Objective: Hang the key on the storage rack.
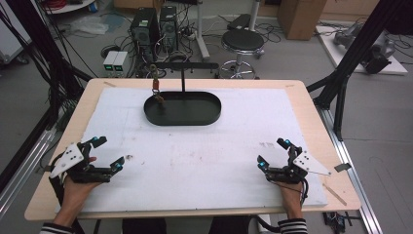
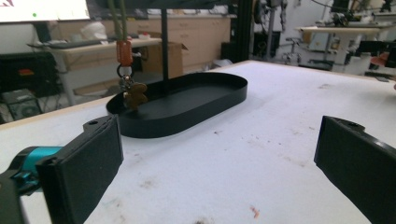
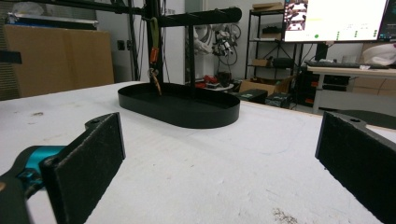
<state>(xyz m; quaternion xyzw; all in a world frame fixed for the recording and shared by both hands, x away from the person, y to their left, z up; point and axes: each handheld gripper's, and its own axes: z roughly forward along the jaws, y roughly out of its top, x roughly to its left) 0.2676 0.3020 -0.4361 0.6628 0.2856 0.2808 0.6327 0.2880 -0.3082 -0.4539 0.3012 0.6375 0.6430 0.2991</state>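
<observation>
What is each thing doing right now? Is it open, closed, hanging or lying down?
Left gripper: open, holding nothing, resting at the table's near left.
Right gripper: open, holding nothing, at the near right.
Keychain: hanging from the stand's bar, its charm dangling over the tray.
Black tray: flat on the white mat.

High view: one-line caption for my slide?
Both open grippers, left and right, rest on the white mat; a keychain hangs over the black tray.
</observation>
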